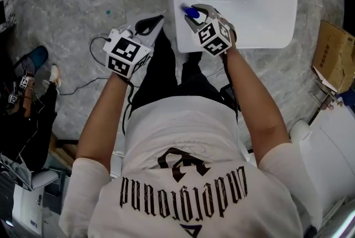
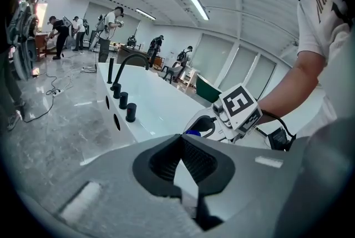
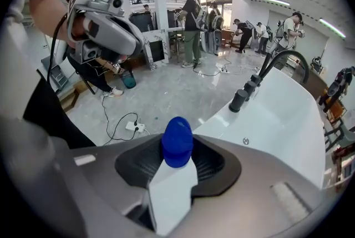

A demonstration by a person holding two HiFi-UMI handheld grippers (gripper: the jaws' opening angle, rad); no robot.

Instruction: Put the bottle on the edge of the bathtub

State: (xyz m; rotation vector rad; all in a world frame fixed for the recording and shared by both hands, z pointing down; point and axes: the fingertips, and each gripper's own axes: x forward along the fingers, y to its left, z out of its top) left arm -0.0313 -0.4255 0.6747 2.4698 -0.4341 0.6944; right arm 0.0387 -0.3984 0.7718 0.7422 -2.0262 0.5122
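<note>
A white bottle [image 3: 172, 187] with a blue cap [image 3: 177, 141] sits between the jaws of my right gripper [image 3: 177, 148], which is shut on it. In the head view the right gripper [image 1: 194, 16] holds the blue cap [image 1: 190, 11] over the near left corner of the white bathtub [image 1: 244, 4]. My left gripper [image 1: 151, 24] hovers over the floor just left of the tub, its tips together with nothing in them. The left gripper view shows its dark pads [image 2: 166, 162] meeting, with the right gripper [image 2: 204, 127] beyond.
A black faucet [image 3: 283, 62] and several black knobs [image 2: 123, 101] stand on the tub's rim [image 3: 249, 115]. A power strip [image 3: 136, 127] and cables [image 1: 83, 84] lie on the grey floor. A cardboard box [image 1: 333, 56] is at the right. People stand far off.
</note>
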